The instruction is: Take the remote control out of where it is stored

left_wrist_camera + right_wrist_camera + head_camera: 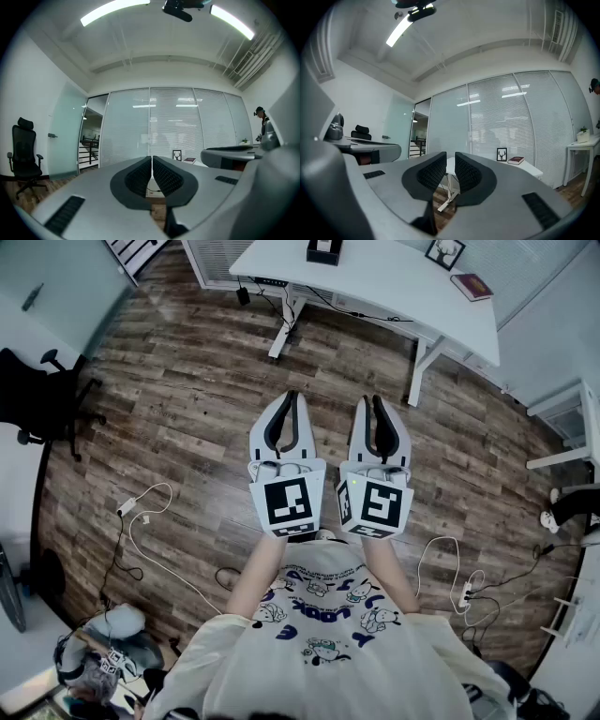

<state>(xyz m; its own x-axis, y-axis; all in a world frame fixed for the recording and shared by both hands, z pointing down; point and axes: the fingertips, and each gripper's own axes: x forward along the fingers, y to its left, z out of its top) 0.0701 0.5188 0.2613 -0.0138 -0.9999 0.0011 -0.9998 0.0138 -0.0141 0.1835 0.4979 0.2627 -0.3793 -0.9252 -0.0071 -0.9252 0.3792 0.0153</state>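
Left gripper (293,397) fingers pressed together, nothing between. Right gripper (369,401) fingers narrowly apart, nothing between. Both level, side by side above wooden floor (187,418), pointing toward white bench (394,292). Remote control: no view shows it. Bench carries black box (323,251), framed picture (444,252), book (471,286), all well apart from fingers.

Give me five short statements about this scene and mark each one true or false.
1. The left gripper is shut with nothing in it. True.
2. The right gripper holds a remote control. False: its jaws stand slightly apart and hold nothing.
3. A red book lies on the white desk. True.
4. The black office chair stands on the person's right. False: it is on the left.
5. The floor is carpeted. False: it is wood planks.
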